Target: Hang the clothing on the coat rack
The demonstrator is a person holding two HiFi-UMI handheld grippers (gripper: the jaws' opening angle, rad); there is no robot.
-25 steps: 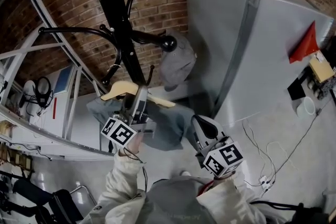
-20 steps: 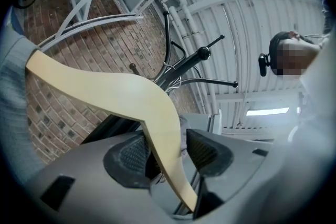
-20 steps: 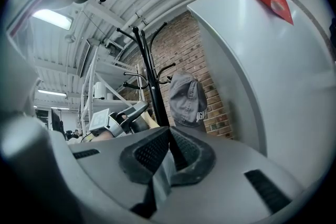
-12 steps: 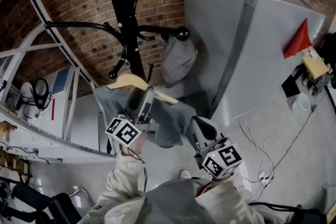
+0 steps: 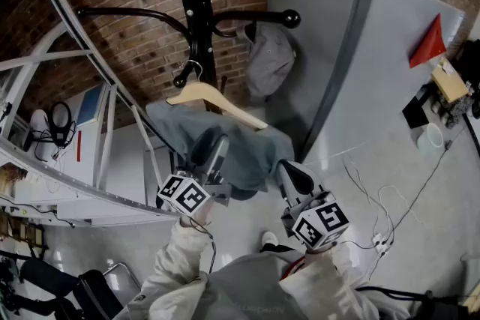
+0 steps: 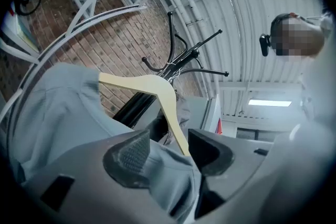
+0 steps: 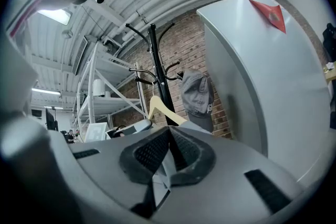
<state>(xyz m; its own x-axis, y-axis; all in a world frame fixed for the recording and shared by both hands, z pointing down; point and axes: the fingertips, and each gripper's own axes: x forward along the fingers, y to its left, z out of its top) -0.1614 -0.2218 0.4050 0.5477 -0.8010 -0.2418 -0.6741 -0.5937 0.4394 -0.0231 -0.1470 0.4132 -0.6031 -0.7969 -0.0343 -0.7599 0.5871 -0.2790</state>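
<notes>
A grey garment (image 5: pixel 240 150) drapes over a wooden hanger (image 5: pixel 214 97), whose wire hook sits on a low hook of the black coat rack (image 5: pixel 196 4). My left gripper (image 5: pixel 210 146) is just below the hanger, in front of the cloth. In the left gripper view its jaws (image 6: pixel 168 149) have just been opening and stand wide. Grey fabric (image 6: pixel 58 113) lies loosely between them and the hanger (image 6: pixel 157 89) rises beyond. My right gripper (image 5: pixel 289 170) is at the garment's lower right edge. Its pads (image 7: pixel 169 147) are pressed together, with no cloth clearly between them.
A grey cap (image 5: pixel 270 60) hangs from a knobbed rack arm. A tall grey cabinet (image 5: pixel 360 71) bearing a red triangle (image 5: pixel 429 45) stands to the right. White metal shelving (image 5: pixel 75 124) runs along the left, in front of the brick wall. Cables (image 5: pixel 375 236) lie on the floor.
My left gripper has dropped below the hanger and its jaws have widened. The hanger and garment now hang from the rack. The right gripper has shifted slightly sideways.
</notes>
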